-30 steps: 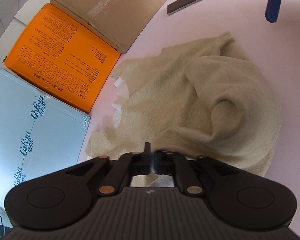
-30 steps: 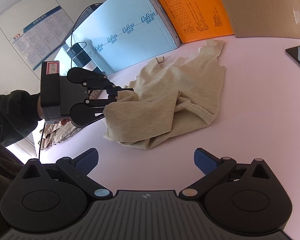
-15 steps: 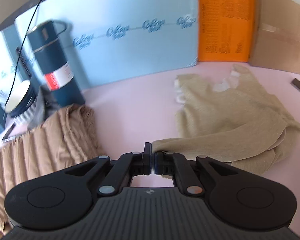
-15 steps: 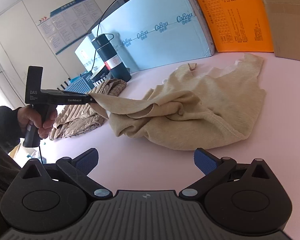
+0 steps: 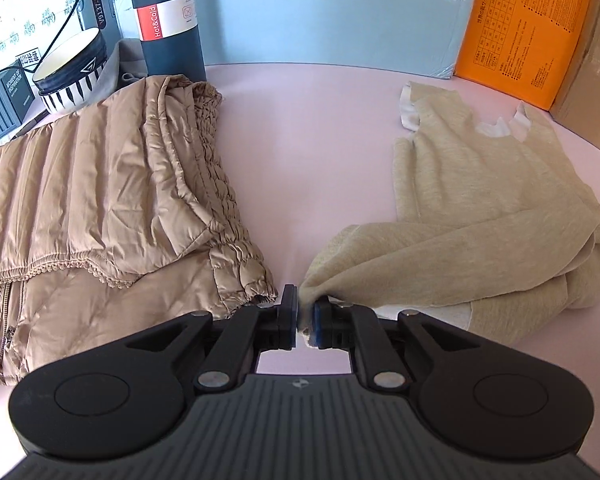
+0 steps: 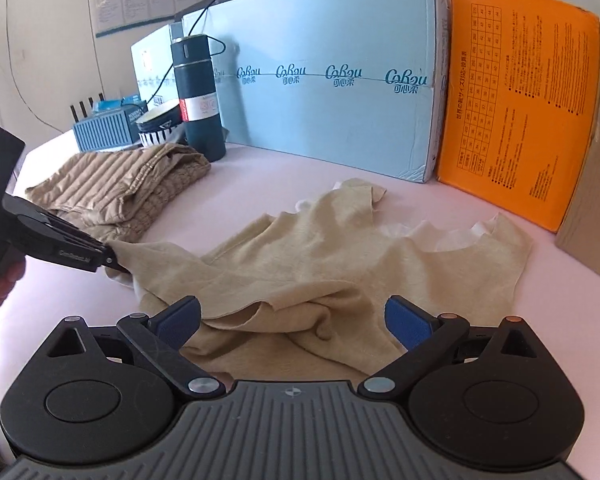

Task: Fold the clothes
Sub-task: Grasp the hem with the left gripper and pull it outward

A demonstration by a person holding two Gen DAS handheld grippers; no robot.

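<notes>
A pale pink desk (image 6: pixel 300 168) carries everything, and along its far edge stand a light blue carton (image 6: pixel 332 92), an orange box (image 6: pixel 516 116) and a brown cardboard box (image 6: pixel 592 184). On the left side of the desk lies a tan quilted jacket (image 5: pixel 100 216), bunched and partly folded. Right of it, apart from the jacket across a strip of bare desk, lies the beige sweater (image 6: pixel 340 264), rumpled, its white-lined neck toward the boxes. One corner of it is drawn out to the left and lifted slightly. Behind the jacket a dark blue flask (image 5: pixel 166 20) stands upright against the carton, with a black-and-white striped bowl (image 5: pixel 70 76) just beside it. The left hand-held gripper (image 5: pixel 303 316) is closed on that drawn-out corner of the sweater, cloth pinched between its pads. The right hand-held gripper (image 6: pixel 292 320) is wide open, low over the near crumpled edge of the sweater, its blue pads (image 6: pixel 406 324) to either side of the folds.
</notes>
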